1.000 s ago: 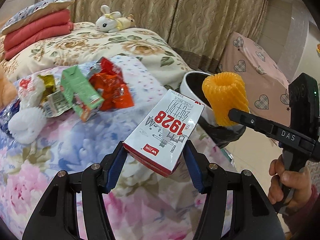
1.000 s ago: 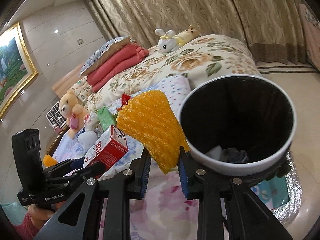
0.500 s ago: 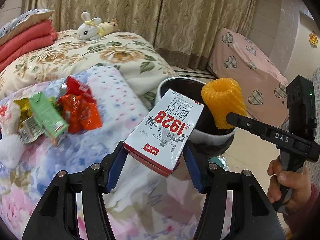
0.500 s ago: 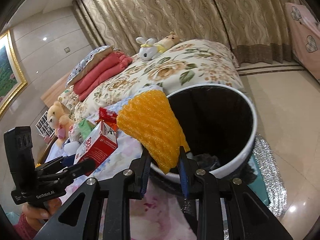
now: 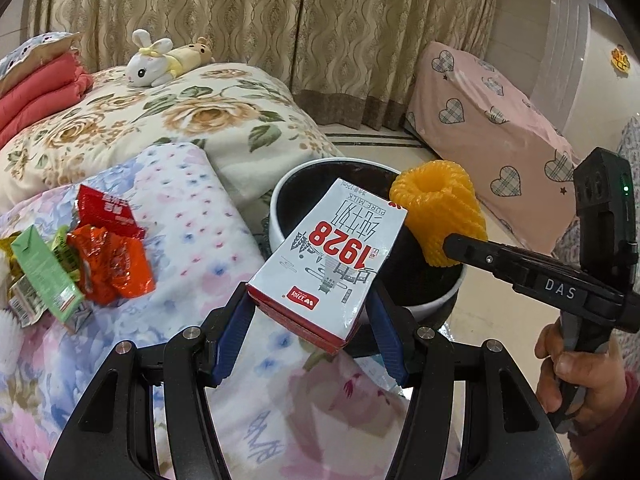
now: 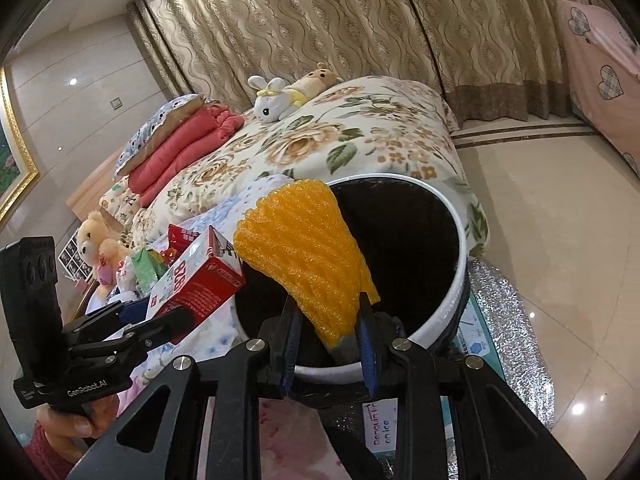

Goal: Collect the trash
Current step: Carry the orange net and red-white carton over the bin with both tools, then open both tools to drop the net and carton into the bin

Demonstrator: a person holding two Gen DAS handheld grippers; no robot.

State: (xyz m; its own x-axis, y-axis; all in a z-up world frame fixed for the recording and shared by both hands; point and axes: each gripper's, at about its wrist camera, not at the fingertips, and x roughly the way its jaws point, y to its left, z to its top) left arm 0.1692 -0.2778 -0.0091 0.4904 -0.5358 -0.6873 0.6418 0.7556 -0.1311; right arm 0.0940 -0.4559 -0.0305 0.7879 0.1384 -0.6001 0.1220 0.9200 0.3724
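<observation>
Carrying milk carton (image 5: 332,256) clamped in left gripper (image 5: 308,340) jaws and orange foam net (image 6: 308,256) pinched in right gripper (image 6: 328,344) jaws; both hovering at bin (image 6: 456,280) rim, 12 o'clock ahead; centering fully over opening before releasing, avoiding rim bounce-out

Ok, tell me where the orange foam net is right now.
The orange foam net is clamped in the right gripper, held over the near rim of the trash bin, beside the milk carton.

My views are evenly bright and sharp; ceiling lights glare on the glossy cream floor tiles (image 6: 576,408); fisheye bends dark edges.
</observation>
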